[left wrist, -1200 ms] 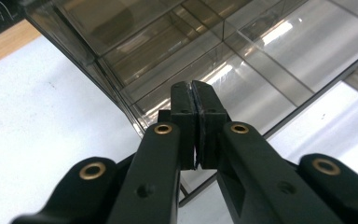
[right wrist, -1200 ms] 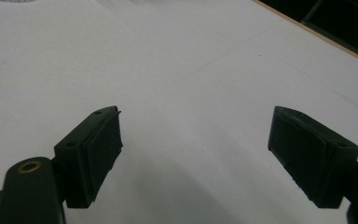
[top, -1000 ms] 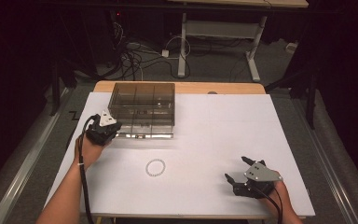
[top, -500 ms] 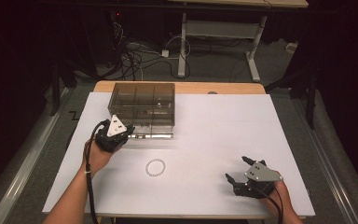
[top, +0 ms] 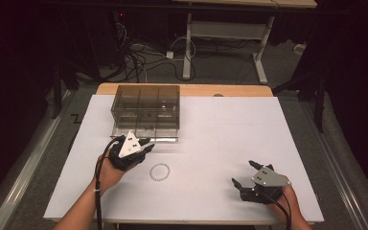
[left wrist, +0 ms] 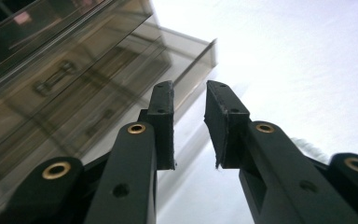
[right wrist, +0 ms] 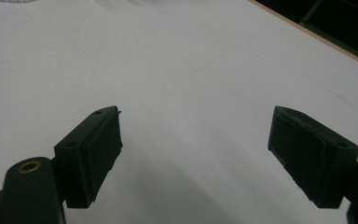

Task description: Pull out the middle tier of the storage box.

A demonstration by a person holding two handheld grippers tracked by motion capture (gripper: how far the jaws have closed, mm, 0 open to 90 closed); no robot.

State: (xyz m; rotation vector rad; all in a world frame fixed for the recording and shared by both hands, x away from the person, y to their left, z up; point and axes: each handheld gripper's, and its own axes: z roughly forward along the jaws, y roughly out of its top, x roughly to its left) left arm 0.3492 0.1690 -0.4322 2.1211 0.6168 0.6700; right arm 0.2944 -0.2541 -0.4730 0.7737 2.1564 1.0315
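From the high view, the left gripper [top: 141, 146] hangs over the white table sheet [top: 220, 143] just in front of the smoky clear drawer box [top: 146, 108], its jaws pointing toward the box's lower front edge. A small pale ring [top: 160, 172] lies on the sheet a little behind and to the right of that gripper, untouched. The right gripper [top: 250, 176] rests low near the front right of the sheet, well apart from ring and box.

In the left gripper view, the jaws stand slightly parted with nothing between them; the drawer box [left wrist: 60, 88] lies ahead and to the left, with small handles visible through its front, though blurred.

In the right gripper view, the right gripper [right wrist: 193, 154] is spread wide and empty over bare sheet; the pale blur at the top left edge may be the ring.

If a drawer is to be pulled, the left gripper should line up squarely with one handle, close on it, and draw straight back so the box does not slide.
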